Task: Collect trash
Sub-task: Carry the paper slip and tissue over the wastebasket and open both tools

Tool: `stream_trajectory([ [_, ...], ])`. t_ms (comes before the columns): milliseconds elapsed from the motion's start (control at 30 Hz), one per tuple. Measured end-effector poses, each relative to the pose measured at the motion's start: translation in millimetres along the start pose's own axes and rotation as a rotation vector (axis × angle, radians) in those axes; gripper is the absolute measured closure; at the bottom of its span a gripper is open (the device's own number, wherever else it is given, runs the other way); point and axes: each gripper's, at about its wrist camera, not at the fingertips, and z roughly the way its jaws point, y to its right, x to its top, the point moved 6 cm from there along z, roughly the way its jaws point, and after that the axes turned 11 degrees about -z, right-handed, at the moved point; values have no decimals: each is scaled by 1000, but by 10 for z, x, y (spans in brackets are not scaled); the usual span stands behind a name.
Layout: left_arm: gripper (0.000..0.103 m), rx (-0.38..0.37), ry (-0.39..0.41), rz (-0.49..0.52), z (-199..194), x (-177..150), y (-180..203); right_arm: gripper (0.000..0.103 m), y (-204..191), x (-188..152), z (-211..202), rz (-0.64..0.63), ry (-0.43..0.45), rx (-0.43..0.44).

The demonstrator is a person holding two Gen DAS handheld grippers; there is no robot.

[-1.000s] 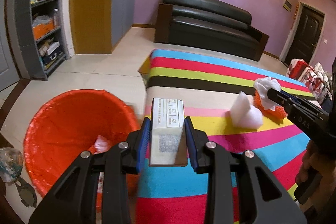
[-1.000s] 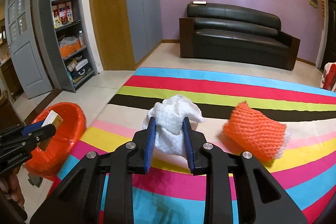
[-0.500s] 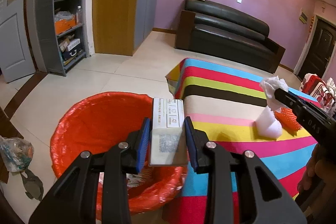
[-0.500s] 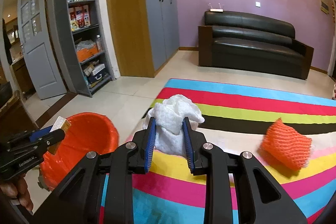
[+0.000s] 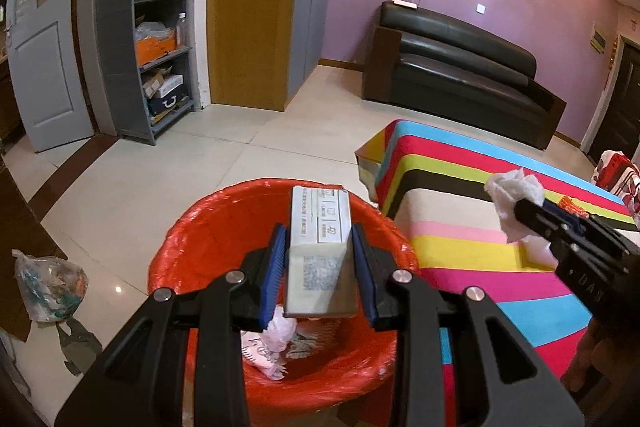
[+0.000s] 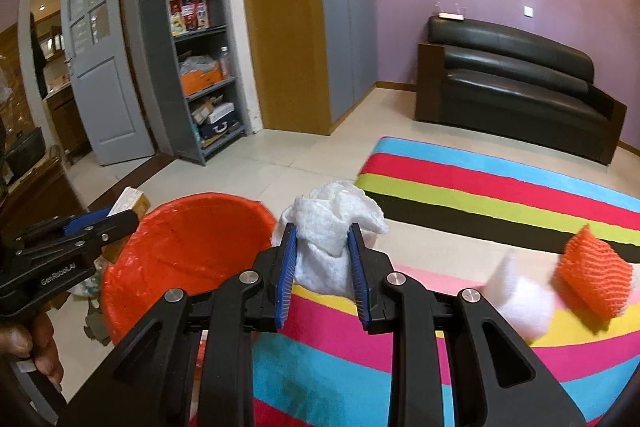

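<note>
In your left wrist view, your left gripper is clamped on a small carton, held over the red-lined trash bin, which has crumpled scraps at its bottom. At 3 o'clock, your right gripper pinches a white tissue wad above the striped cloth.

In your right wrist view, your right gripper squeezes the tissue wad between its blue pads, just beside the bin at 9 o'clock. An orange foam net and a white foam piece lie on the cloth at 3 o'clock.
</note>
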Motion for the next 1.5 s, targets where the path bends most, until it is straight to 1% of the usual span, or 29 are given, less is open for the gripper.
stream_trajectory([
  [267, 71, 25, 1, -21, -42, 21, -214, 77, -439, -37, 158, -53, -28, 60],
  [633, 71, 51, 11, -44, -98, 65, -432, 77, -847, -90, 319, -92, -58, 117],
  [900, 71, 56, 20, -60, -129, 87, -506, 77, -1061, -175, 396, -124, -86, 154],
  [1167, 71, 61, 23, -73, -136, 112, -568, 76, -1129, -159, 458, -128, -90, 168],
  [1233, 71, 62, 25, -75, -135, 113, -575, 75, -1152, -162, 473, -131, -95, 170],
  [1300, 70, 60, 24, -79, -139, 112, -576, 70, -1145, -179, 473, -130, -98, 172],
  [1333, 67, 62, 24, -78, -137, 108, -578, 68, -1151, -180, 479, -131, -99, 172],
  [1400, 57, 62, 23, -85, -146, 102, -582, 56, -1152, -175, 477, -128, -95, 172],
  [1500, 57, 66, 27, -93, -154, 123, -613, 55, -1157, -158, 471, -131, -88, 171],
])
